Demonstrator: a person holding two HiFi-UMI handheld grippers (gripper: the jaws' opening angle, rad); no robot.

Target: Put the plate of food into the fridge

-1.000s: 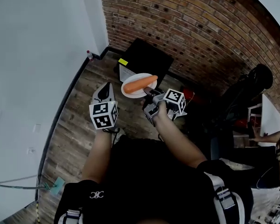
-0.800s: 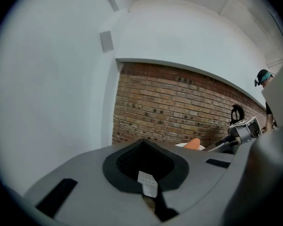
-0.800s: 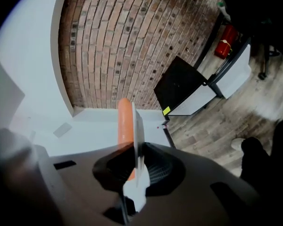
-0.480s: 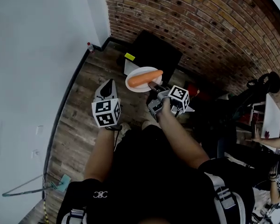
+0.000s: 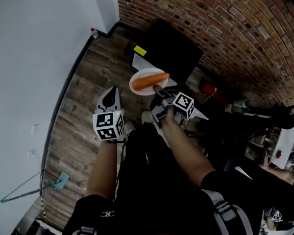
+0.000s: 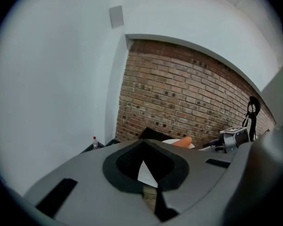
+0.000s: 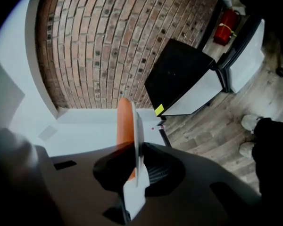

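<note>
r gripper [image 5: 157,89] jaws clamped on near rim of round white plate [image 5: 143,92] w/ long orange carrot [image 5: 150,80], level above the wood floor. small black fridge [image 5: 174,50] straight ahead by brick wall, door looks shut. l gripper [image 5: 113,89] jaws together, empty, prob. free for door.

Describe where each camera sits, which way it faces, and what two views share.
Head view: on the person's head, looking steeply down; forearms, left gripper and right gripper show.
Left gripper view: on the left gripper, facing the brick wall over its shut jaws.
Right gripper view: on the right gripper, along jaws clamping the plate, toward the fridge.
Shared: all three show the carrot.
</note>
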